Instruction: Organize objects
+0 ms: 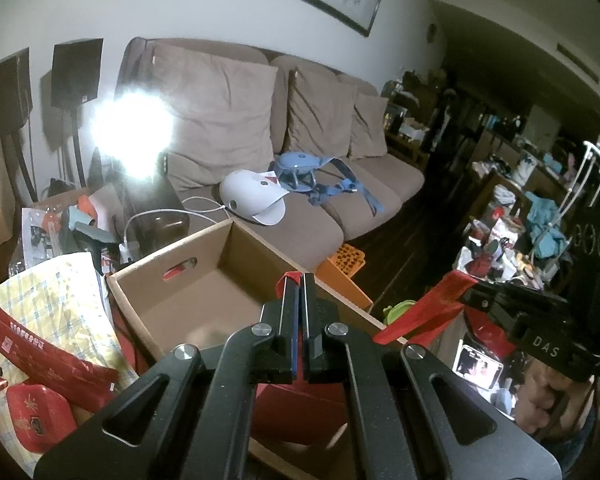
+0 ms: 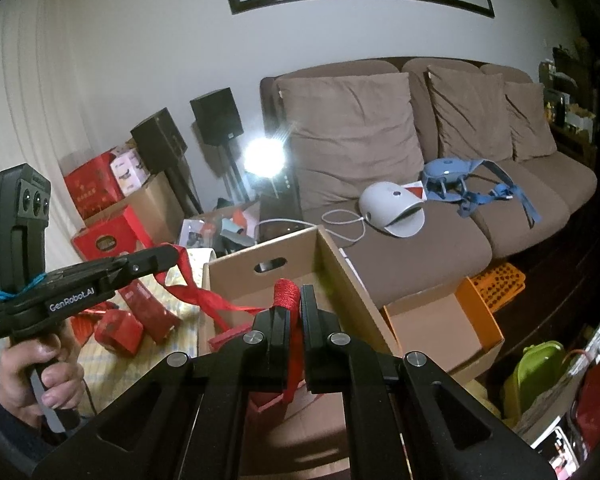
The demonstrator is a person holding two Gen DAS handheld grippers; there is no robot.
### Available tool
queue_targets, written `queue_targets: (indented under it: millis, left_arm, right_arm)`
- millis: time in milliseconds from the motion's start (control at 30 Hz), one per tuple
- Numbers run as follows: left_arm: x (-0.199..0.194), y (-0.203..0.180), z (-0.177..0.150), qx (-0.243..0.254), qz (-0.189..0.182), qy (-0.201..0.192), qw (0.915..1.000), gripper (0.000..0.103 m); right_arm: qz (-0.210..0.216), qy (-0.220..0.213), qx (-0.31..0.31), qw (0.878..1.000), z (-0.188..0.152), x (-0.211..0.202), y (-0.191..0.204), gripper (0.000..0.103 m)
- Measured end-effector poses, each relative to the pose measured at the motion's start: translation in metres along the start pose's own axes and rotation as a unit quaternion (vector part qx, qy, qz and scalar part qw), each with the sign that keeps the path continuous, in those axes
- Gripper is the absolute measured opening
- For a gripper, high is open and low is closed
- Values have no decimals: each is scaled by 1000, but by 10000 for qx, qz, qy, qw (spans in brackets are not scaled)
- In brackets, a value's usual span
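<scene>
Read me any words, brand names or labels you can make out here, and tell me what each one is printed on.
"GenRobot.AI": side of the left claw, seen from the right wrist view.
"DAS": body of the right claw, seen from the left wrist view.
Print on the red packets and red boxes: too small and blurred to read.

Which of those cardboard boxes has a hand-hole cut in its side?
The tall cardboard box directly ahead of the right gripper, with an oval slot in its far wall. The low open box beside it, nearer the orange crate, shows none.
</scene>
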State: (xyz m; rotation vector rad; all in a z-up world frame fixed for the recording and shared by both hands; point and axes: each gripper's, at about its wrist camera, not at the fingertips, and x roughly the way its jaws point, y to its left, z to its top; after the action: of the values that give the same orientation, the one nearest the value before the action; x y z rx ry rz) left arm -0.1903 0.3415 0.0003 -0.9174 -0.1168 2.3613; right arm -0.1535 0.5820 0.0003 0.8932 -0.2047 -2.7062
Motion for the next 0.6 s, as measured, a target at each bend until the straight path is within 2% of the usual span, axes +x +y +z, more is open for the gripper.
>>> queue_targets:
  millis: [600]
  left_arm:
    - [5, 10, -5, -103, 35, 86, 9999, 1]
  right_arm:
    - [77, 160, 43, 9998, -3, 10, 0, 4]
